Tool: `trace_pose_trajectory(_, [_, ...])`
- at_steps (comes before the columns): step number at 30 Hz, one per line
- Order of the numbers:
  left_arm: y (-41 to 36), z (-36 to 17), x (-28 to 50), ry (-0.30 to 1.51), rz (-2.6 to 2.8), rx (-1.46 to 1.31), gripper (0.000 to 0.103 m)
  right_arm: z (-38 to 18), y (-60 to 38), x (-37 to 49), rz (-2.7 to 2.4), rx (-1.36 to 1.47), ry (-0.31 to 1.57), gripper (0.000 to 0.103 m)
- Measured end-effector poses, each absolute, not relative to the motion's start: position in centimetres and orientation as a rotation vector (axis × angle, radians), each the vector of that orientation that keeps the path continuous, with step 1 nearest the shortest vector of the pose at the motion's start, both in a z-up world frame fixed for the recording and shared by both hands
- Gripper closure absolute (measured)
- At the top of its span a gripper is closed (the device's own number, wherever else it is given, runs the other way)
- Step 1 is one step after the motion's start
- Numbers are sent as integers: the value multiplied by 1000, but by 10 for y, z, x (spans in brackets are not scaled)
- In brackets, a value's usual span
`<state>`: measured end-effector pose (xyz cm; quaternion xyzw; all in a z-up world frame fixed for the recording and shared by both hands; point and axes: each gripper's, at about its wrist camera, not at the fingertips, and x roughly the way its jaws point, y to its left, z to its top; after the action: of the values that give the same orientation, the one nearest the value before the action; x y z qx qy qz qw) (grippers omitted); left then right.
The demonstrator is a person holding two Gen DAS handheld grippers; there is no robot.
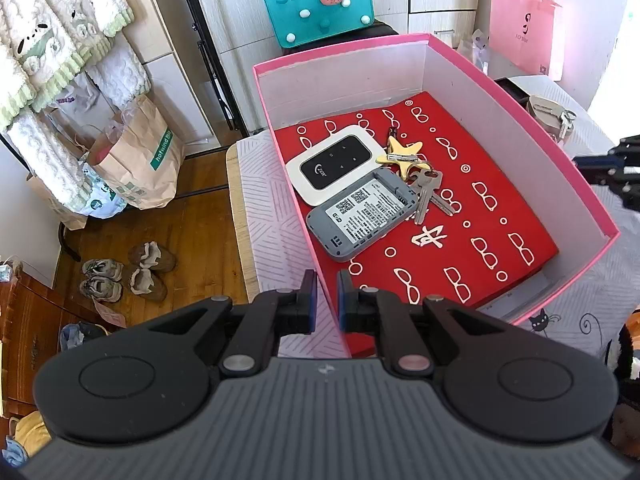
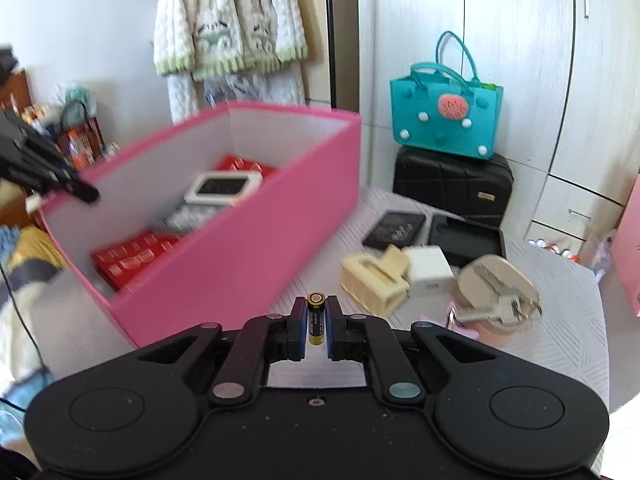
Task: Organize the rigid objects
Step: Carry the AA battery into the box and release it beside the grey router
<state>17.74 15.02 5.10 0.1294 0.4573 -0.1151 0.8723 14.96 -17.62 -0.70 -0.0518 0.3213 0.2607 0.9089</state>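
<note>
**Battery held beside the pink box**

Beside the pink box point(image 2: 224, 248), the right gripper point(image 2: 315, 322) has its two fingers pressed against a small black and yellow battery point(image 2: 315, 320), which stands upright between them, gold cap up. On the table's pale patterned cloth point(image 2: 560, 344) to the right lie a cream hair clip point(image 2: 374, 280), a white charger cube point(image 2: 430, 270) touching it, and a beige oval piece point(image 2: 496, 280) with a silver key point(image 2: 490, 310) across it. Farther back sit a dark flat card point(image 2: 394, 230) and a black tray point(image 2: 466, 240). The view is blurred toward the box.

Seen from the left wrist, the left gripper point(image 1: 327, 300) straddles the near wall of the pink box point(image 1: 520, 100), one finger outside and one inside, the fingers a small gap apart and not squeezing the thin wall. Inside the box a red patterned sheet point(image 1: 480, 220) covers the floor. On it rest a white pocket router point(image 1: 334, 162), a gray router point(image 1: 362, 216) lying label-up just beside it, and a bunch of keys point(image 1: 428, 196) with a yellow star-shaped tag point(image 1: 402, 152), touching the gray one's edge. A teal bag point(image 1: 318, 4) stands behind the box, on a black suitcase point(image 2: 452, 186).
</note>
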Motion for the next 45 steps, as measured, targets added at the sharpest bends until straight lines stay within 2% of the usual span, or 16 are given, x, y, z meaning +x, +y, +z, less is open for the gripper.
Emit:
trace_pose_trajectory(9, [150, 51, 178, 953, -249, 262, 94, 40, -166, 147, 598, -63, 561, 93])
trace_pose_trajectory(14, [154, 50, 179, 951, -263, 259, 93, 57, -145, 160, 701, 1, 567, 93])
trace_pose_trajectory(25, [163, 48, 175, 921, -299, 229, 92, 31, -49, 241, 879, 72, 873, 93])
trace_pose_trajectory(34, [170, 46, 175, 915, -319, 177, 91, -1, -29, 286, 867, 159, 1024, 92])
trace_pose_trajectory(35, [171, 46, 176, 919, -319, 170, 91, -1, -31, 289, 866, 180, 1035, 86])
trace_pose_trajectory(37, [173, 47, 178, 931, -316, 152, 91, 5, -31, 285, 867, 129, 987, 84])
trace_pose_trajectory(40, [172, 48, 182, 953, -306, 145, 91, 22, -35, 270, 831, -7, 863, 74])
trace_pose_trajectory(45, [167, 48, 185, 963, -291, 160, 91, 47, -68, 251, 815, -14, 743, 72])
